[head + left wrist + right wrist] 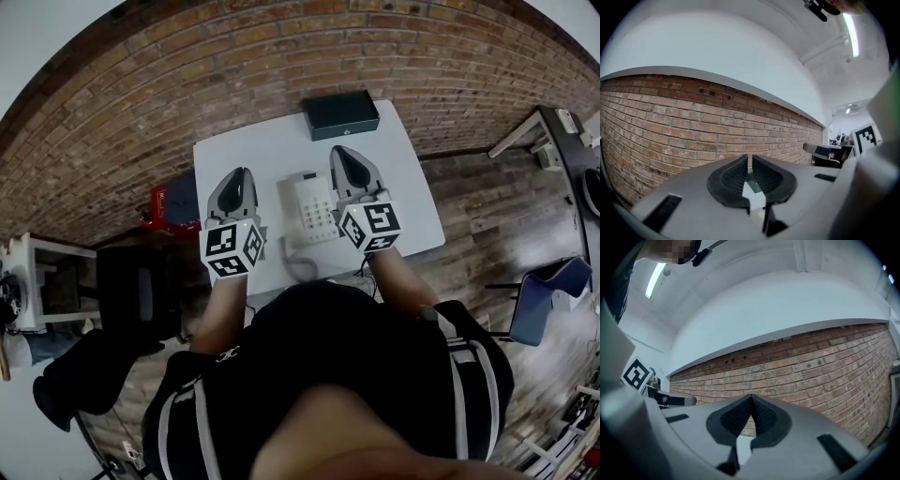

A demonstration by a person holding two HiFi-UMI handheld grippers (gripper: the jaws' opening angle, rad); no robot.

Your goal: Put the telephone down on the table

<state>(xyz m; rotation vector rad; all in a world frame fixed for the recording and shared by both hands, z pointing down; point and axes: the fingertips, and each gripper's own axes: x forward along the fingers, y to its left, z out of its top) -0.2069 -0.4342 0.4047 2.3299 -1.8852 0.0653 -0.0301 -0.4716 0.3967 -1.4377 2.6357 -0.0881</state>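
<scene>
Telephone (312, 214) is noted lying flat on the white table (253, 150) between left gripper (245, 174) and right gripper (341, 153), both closed and empty; placement is judged complete, nothing left.

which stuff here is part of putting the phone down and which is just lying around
Job: telephone, lying on the white table; left gripper and right gripper, both shut and empty.
Lying about: black box at the table's far edge; red object beside the table; blue chair.
</scene>
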